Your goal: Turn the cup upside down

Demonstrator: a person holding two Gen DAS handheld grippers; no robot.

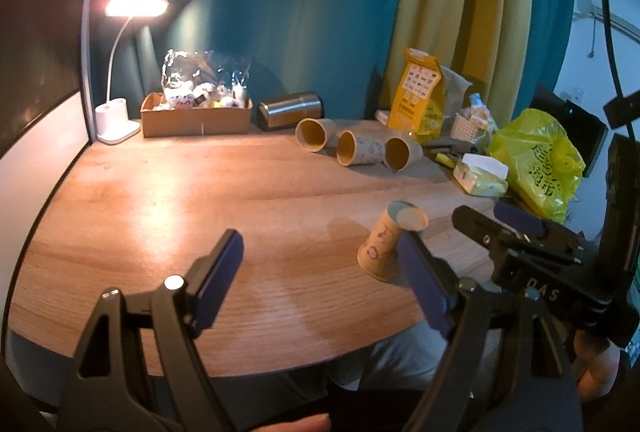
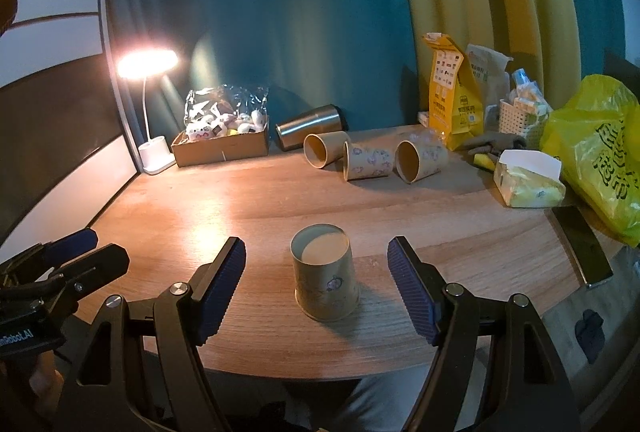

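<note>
The paper cup [image 2: 325, 278] stands inverted on the tabletop [image 2: 256, 208], between the wide-open right hand-held gripper [image 2: 316, 286] fingers, untouched. The left hand-held gripper [image 1: 320, 272] is also wide, empty. A careless retreat could clip and topple the light cup.

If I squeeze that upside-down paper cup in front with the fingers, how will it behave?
The paper cup looks thin-walled, so it probably dents under firm pressure. It seems empty and light, so it likely slides when nudged. Standing on its wider rim, it should resist tipping.
</note>
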